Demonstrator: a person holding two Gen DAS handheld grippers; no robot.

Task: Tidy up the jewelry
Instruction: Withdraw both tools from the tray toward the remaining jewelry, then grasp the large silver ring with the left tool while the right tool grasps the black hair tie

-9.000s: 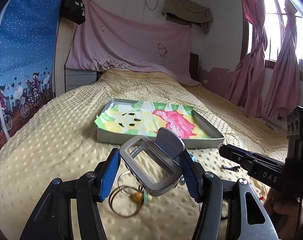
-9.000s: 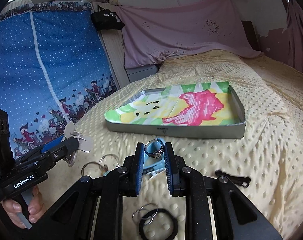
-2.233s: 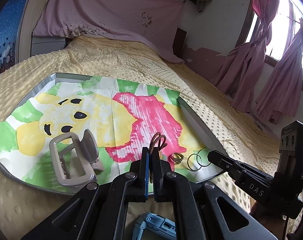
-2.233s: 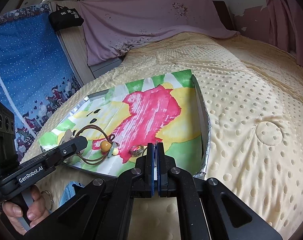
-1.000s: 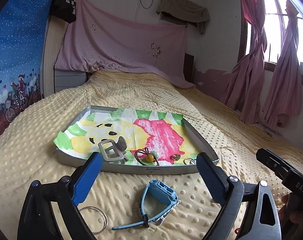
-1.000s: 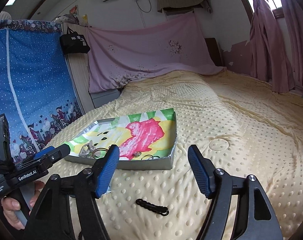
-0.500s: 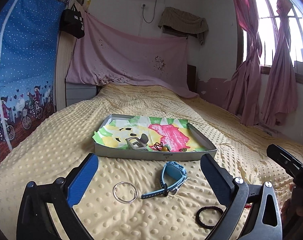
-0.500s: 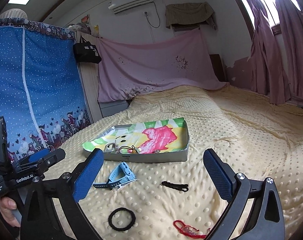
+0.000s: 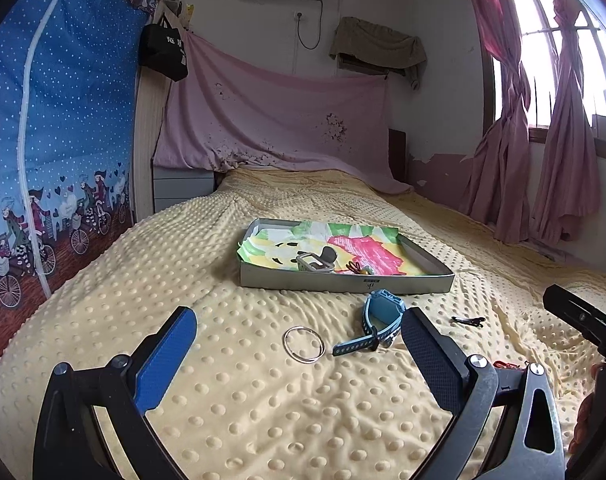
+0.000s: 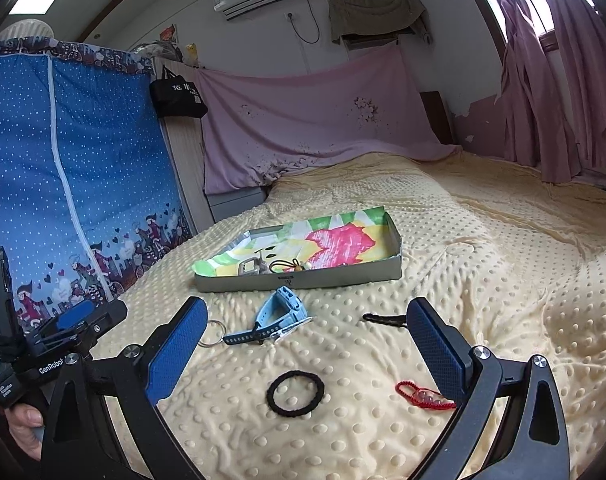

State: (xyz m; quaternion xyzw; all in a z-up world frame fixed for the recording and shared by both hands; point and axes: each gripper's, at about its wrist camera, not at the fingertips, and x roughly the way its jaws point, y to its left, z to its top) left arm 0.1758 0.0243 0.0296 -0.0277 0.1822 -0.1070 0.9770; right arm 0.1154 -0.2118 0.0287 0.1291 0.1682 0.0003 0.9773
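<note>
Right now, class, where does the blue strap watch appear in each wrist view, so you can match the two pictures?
Left wrist view: blue strap watch right of centre, just below the grey shallow tray.
Right wrist view: the watch left of centre, again just below the tray.
Shared landmark: the tray.

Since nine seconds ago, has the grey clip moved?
Yes. The grey clip went from the left gripper's jaws into the tray, lying on its printed paper liner.
</note>
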